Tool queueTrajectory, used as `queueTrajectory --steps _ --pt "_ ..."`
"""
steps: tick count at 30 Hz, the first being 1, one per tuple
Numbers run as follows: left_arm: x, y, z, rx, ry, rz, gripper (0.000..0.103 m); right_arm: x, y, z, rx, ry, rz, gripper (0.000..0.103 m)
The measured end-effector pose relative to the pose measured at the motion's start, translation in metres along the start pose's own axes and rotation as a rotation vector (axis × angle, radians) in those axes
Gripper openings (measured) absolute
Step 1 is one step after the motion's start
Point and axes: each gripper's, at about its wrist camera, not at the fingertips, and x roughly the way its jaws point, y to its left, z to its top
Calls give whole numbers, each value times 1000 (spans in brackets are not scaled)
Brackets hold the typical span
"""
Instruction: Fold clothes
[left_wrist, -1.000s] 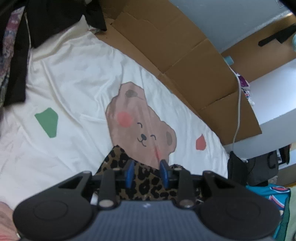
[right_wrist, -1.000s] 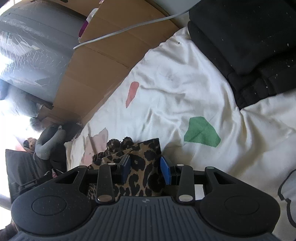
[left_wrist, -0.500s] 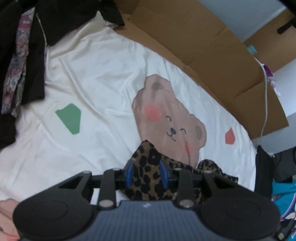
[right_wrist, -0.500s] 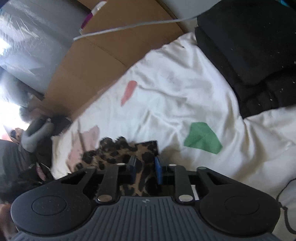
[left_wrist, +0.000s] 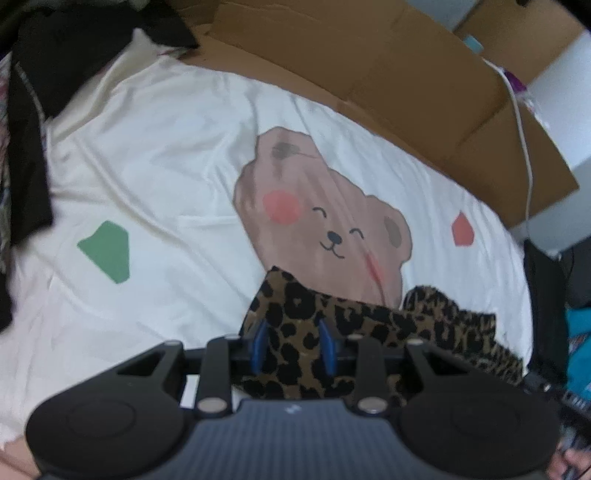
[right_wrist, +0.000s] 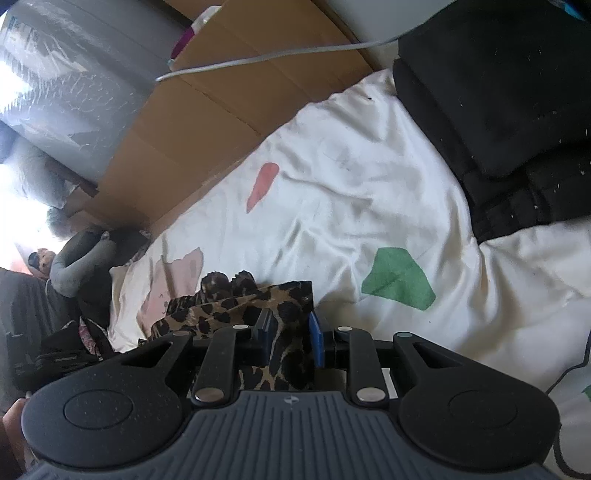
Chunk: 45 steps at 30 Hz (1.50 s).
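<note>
The leopard-print garment (left_wrist: 295, 332) is held off the bed sheet (left_wrist: 166, 147) by both grippers, one at each end, near the bear print (left_wrist: 325, 214). The left gripper (left_wrist: 293, 347) is clamped narrow on a bunched fold of it, blue pads (left_wrist: 258, 343) pressed into the cloth on both sides; that grip is unchanged across the last second. The right gripper (right_wrist: 288, 338) is the one that has changed: a second ago its jaws stood wider around the cloth, they have just been closing, and now the fabric is pinched between them at the garment's squared corner (right_wrist: 295, 295).

In the left wrist view the bear print is seen larger and higher in frame than before, and more of the garment is spread out to the right, so the left end is being lowered and turned toward the sheet. The right wrist view is framed almost as before, green patch (right_wrist: 399, 277) and black clothes pile (right_wrist: 498, 92) in the same places.

Judged from this, both ends are now secured and the garment can be stretched flat or laid down for a first fold. No fold is made yet; the cloth between the grippers is slack and crumpled. Flattened cardboard (left_wrist: 369, 74) and a white cable (left_wrist: 524, 147) are seen past the bed edge, well apart from the work.
</note>
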Motion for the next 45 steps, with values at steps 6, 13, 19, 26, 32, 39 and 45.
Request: queueTrajectory --steps 6,13,19,26,32,39,45 --pt "15 -7 -5 103 3 42 32 2 4 2 -52 18 -14 23" --pt "28 -9 -1 209 -20 104 36 12 5 0 -96 49 -41 27" --pt "38 -4 0 195 -22 98 39 17 11 3 -136 47 -39 11" --pt "41 -1 -4 200 -27 69 11 10 17 9 -155 10 -38 2" --pt "32 3 -5 178 -55 81 3 7 14 8 -118 -15 -67 0" --pt "35 1 -5 187 -55 101 12 13 9 9 -123 -7 -90 2" --pt "31 4 -1 154 -91 77 25 7 3 8 -67 -36 -28 45"
